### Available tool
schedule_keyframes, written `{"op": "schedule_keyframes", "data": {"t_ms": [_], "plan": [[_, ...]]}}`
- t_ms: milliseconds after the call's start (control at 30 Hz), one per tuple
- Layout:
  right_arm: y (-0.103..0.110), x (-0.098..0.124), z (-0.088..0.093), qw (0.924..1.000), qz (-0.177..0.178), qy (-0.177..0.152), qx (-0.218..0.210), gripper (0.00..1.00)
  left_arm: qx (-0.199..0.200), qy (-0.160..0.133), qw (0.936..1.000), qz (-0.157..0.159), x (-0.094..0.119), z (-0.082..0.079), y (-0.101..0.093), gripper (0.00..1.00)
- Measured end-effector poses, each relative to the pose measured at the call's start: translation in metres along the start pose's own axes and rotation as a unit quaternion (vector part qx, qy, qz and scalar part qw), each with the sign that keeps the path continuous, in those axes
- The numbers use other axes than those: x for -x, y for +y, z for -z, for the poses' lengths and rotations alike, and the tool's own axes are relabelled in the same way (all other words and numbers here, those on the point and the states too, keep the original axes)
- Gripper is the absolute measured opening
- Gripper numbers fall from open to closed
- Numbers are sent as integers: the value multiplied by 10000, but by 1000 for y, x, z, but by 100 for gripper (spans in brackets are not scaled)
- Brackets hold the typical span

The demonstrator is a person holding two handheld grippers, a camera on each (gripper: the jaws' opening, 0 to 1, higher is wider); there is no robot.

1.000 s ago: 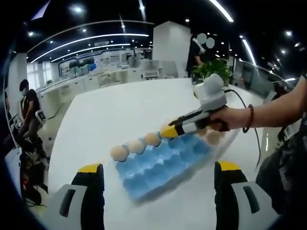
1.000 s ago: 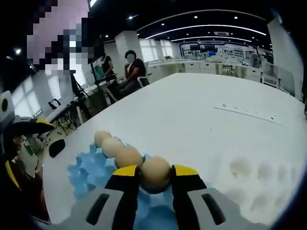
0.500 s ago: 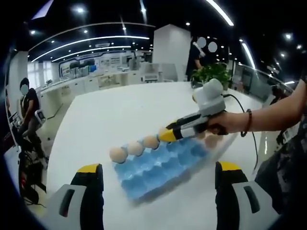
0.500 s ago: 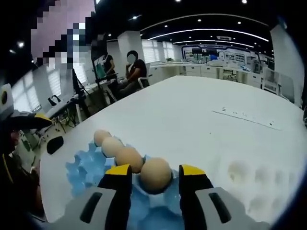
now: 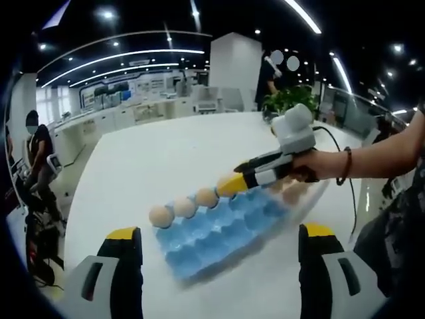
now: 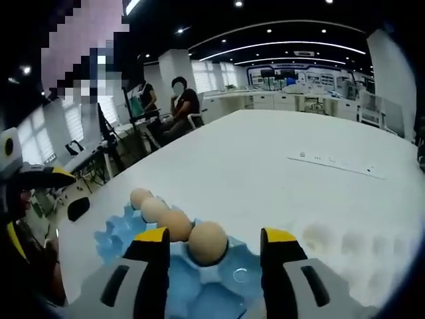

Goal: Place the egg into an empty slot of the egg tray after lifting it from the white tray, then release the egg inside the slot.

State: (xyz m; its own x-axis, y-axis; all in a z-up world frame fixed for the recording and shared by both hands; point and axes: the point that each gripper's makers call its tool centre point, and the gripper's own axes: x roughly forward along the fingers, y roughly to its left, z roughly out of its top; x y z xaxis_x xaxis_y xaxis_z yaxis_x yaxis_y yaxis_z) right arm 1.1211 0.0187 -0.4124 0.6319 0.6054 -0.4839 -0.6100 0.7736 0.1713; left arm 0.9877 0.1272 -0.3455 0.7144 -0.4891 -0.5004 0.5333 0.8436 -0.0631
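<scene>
— Where do we see the egg [image 6: 208, 242]?

— In a slot of the blue egg tray [image 6: 199, 286], upright, long axis vertical, between the spread jaws of the right gripper [image 6: 216, 247], untouched.

— And the left gripper [image 5: 219, 240]?

— Its jaws are wide apart, holding nothing.

left tongs [image 5: 216, 266] spread wide over the blue egg tray [image 5: 222, 226]; right tongs [image 5: 229, 186] beside the fourth egg [image 5: 224, 181].
</scene>
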Motion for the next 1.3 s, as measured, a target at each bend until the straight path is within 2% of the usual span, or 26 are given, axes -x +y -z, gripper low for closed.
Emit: {"op": "schedule_keyframes", "data": {"t_ms": [300, 933, 1300], "plan": [[-10, 11, -4, 9999, 73, -87, -6, 63, -8, 13, 10000, -1, -2, -2, -4, 100], [-43, 42, -4, 9993, 338, -128, -48, 63, -27, 9, 10000, -8, -5, -4, -13, 100], [-69, 63, 1, 9975, 573, -197, -377, 63, -33, 8, 10000, -12, -4, -3, -22, 100]]}}
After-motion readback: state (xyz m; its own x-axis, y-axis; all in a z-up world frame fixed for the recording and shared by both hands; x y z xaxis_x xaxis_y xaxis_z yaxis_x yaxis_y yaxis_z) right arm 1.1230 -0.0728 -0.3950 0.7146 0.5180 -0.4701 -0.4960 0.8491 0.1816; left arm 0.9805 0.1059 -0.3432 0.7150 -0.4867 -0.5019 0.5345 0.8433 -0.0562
